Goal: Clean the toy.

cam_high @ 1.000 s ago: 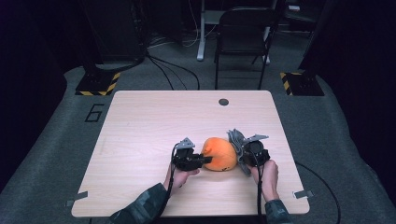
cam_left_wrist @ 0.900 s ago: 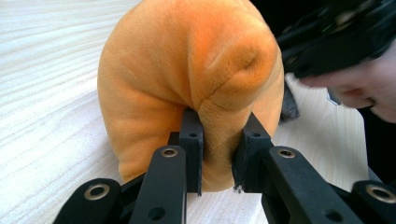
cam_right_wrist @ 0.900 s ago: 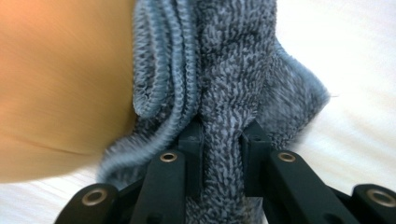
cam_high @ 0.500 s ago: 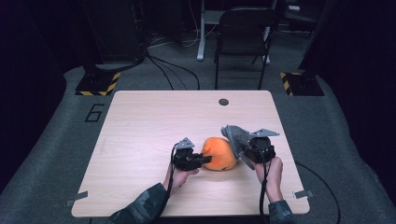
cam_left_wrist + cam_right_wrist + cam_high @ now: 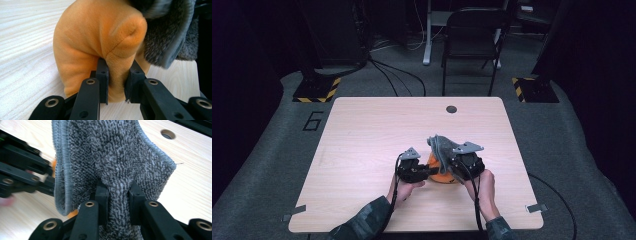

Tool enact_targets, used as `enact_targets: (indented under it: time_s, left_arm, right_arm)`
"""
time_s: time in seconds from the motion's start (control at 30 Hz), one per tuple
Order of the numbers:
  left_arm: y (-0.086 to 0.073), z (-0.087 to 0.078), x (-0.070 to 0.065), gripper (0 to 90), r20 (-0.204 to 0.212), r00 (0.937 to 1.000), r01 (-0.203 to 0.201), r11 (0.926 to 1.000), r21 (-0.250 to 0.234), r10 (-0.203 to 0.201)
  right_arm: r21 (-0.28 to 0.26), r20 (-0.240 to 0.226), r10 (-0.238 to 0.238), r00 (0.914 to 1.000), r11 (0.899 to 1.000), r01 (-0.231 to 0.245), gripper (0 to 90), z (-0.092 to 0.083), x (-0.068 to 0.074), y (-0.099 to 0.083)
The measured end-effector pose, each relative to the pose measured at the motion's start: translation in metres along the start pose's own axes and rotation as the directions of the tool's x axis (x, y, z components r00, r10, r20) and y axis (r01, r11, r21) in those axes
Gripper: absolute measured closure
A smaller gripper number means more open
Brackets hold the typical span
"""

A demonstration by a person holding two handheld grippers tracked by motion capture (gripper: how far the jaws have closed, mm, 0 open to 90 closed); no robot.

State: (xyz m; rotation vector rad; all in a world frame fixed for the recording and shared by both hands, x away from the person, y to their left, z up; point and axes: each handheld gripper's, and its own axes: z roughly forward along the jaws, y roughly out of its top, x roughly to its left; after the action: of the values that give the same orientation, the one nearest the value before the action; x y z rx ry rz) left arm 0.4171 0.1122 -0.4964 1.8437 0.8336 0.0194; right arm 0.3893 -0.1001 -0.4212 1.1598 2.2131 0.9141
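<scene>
Jaws of your left gripper pinched a fold of the orange plush near the table's front; your right gripper clamped the grey microfibre cloth draped over it; next, probably, you needed to peel the cloth away.

Only readable mark from my seat: numeral "6" on grey floor, left of table.

High view overlooks table; gripper views sit close, sharing it.
</scene>
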Motion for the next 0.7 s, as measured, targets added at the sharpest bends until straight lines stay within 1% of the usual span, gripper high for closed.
enact_targets:
  time_s: [0.03,0.07,0.1,0.13,0.17,0.23,0.27,0.37,0.4,0.43,0.47,0.5,0.53,0.57,0.6,0.63,0.67,0.7]
  left_arm:
    - [0.0,0.0,0.0,75.6,-0.004,1.0,-0.003,1.0,0.002,0.003]
    - [0.0,0.0,0.0,75.6,-0.003,1.0,-0.004,1.0,0.004,0.004]
    - [0.0,0.0,-0.001,75.6,-0.001,1.0,0.005,1.0,0.003,-0.005]
    - [0.0,0.0,-0.001,75.6,-0.001,1.0,0.005,1.0,0.003,-0.005]
    - [0.0,0.0,-0.001,75.6,-0.001,1.0,0.003,1.0,0.004,-0.003]
    - [0.0,0.0,-0.002,75.6,0.0,1.0,-0.001,1.0,0.001,0.001]
    - [0.0,0.0,-0.002,75.6,0.002,1.0,-0.004,1.0,0.004,0.004]
    - [0.0,0.0,-0.002,75.6,0.0,1.0,0.001,1.0,0.001,-0.001]
    - [0.0,0.0,-0.002,75.6,0.001,1.0,-0.001,1.0,0.001,0.001]
    - [0.0,0.0,-0.002,75.5,0.001,1.0,0.0,1.0,0.002,0.0]
    - [0.0,0.0,-0.002,75.6,0.002,1.0,0.002,1.0,0.001,-0.002]
    - [0.0,0.0,-0.001,75.6,0.003,1.0,0.002,1.0,0.001,-0.002]
    - [0.0,0.0,-0.001,75.6,0.003,1.0,0.002,1.0,0.001,-0.002]
    - [0.0,0.0,-0.001,75.6,0.005,1.0,0.005,1.0,0.0,-0.005]
    - [0.0,0.0,-0.001,75.6,0.005,1.0,0.006,1.0,-0.001,-0.006]
    - [0.0,0.0,-0.001,75.6,0.006,1.0,0.005,1.0,-0.001,-0.005]
    - [0.0,0.0,0.0,75.6,0.006,0.9999,0.009,0.9999,-0.005,-0.009]
    - [0.0,0.0,0.001,75.6,0.01,0.9999,0.013,0.9999,-0.001,-0.013]
  right_arm:
    - [0.004,0.008,-0.005,1.0,1.0,0.005,74.7,0.0,-0.003,-0.002]
    - [0.011,0.01,0.009,0.9999,1.0,-0.009,74.7,0.0,-0.007,-0.004]
    - [0.027,0.017,0.024,0.9996,0.999,-0.024,74.5,0.001,-0.015,-0.007]
    - [0.032,0.013,0.04,0.9991,0.999,-0.04,74.4,0.001,-0.018,-0.009]
    - [0.032,0.013,0.04,0.9991,0.999,-0.04,74.4,0.001,-0.018,-0.009]
    - [0.048,0.016,0.062,0.998,0.997,-0.062,74.3,0.002,-0.025,-0.014]
    - [0.056,0.02,0.06,0.998,0.997,-0.061,74.4,0.003,-0.029,-0.016]
    - [0.079,0.019,0.087,0.996,0.993,-0.088,74.3,0.006,-0.038,-0.022]
    - [0.083,0.025,0.084,0.9961,0.993,-0.086,74.3,0.007,-0.041,-0.024]
    - [0.096,0.038,0.092,0.995,0.991,-0.096,74.4,0.009,-0.043,-0.026]
    - [0.125,0.059,0.098,0.9934,0.987,-0.105,74.6,0.013,-0.047,-0.031]
    - [0.137,0.065,0.112,0.9916,0.983,-0.12,74.7,0.015,-0.049,-0.033]
    - [0.137,0.065,0.112,0.9916,0.983,-0.12,74.7,0.015,-0.049,-0.033]
    - [0.164,0.076,0.118,0.9901,0.978,-0.129,74.9,0.022,-0.055,-0.04]
    - [0.164,0.076,0.118,0.9901,0.978,-0.129,74.9,0.022,-0.055,-0.04]
    - [0.196,0.085,0.122,0.9889,0.971,-0.137,75.0,0.031,-0.06,-0.046]
    - [0.212,0.087,0.128,0.9879,0.967,-0.144,75.0,0.034,-0.061,-0.049]
    - [0.236,0.089,0.137,0.9865,0.959,-0.155,74.9,0.038,-0.063,-0.053]
